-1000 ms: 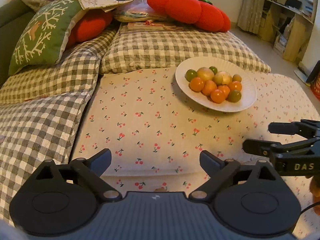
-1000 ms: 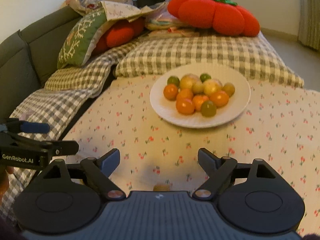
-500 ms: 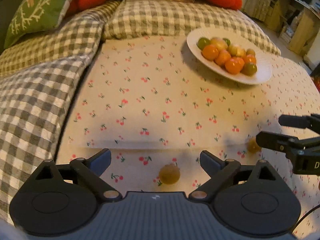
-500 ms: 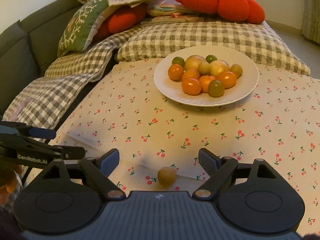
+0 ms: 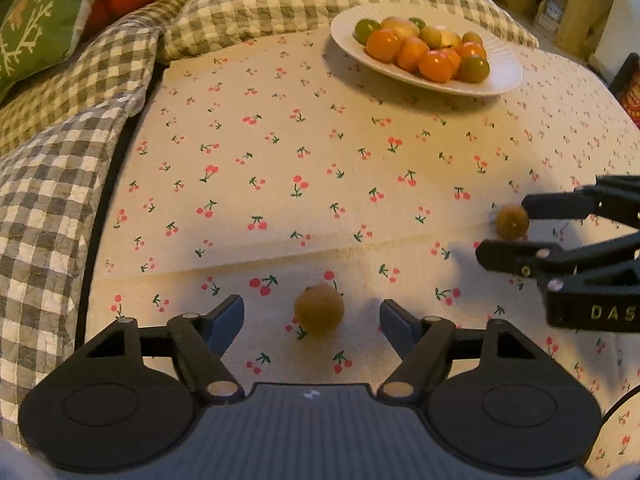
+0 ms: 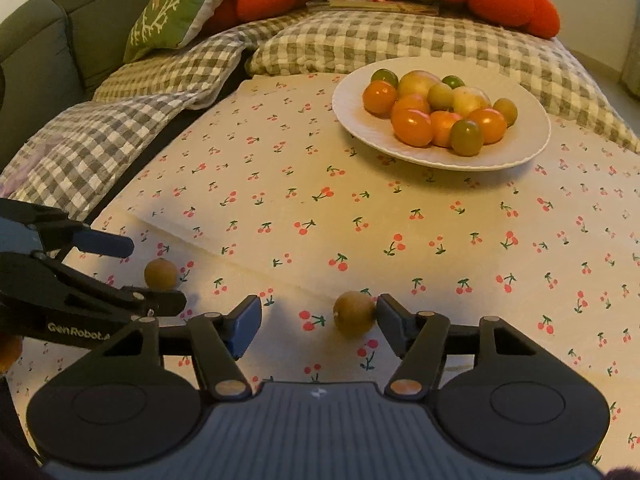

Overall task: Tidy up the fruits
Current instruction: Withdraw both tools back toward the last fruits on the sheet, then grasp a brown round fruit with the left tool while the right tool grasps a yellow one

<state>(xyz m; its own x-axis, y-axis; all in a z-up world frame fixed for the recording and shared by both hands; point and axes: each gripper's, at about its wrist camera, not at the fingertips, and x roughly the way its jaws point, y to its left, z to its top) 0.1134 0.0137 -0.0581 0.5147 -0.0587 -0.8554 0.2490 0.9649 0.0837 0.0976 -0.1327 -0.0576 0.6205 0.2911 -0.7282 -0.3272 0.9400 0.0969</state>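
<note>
Organizing fruit onto white plate (image 6: 532, 148): mostly complete by appearance, with a heap of orange, green and yellow fruit (image 6: 436, 112) already on plate at far side of cherry-print cloth (image 5: 320, 152). Remaining, judging from layout: two small brownish-yellow stray fruits on cloth near front edge, well apart from plate. Left stray fruit (image 5: 319, 310) lying between fingers of left gripper (image 5: 312, 314), fingers spread wide, neither pad touching fruit; same fruit visible in right wrist view (image 6: 161, 274) between the two left fingers. Right stray fruit (image 6: 354, 314) lying between fingers of right gripper (image 6: 318, 316), fingers likewise spread, right-hand finger (image 6: 390, 320) touching or just beside fruit, left-hand finger well clear; same fruit seen from left wrist view (image 5: 512, 222) bracketed by right gripper fingers. Nothing clamped by either tool. Step in hand, as a judgement: simultaneous pick of both strays, both grippers positioned for closure but not yet closed. Left to do: close on each fruit, lift, carry to plate, release onto heap or bare rim area. Caution: round fruit on soft, folded cloth likely to roll under off-centre contact, particularly at right gripper; centring before closure advised. No further loose fruit visible on cloth in either view.
</note>
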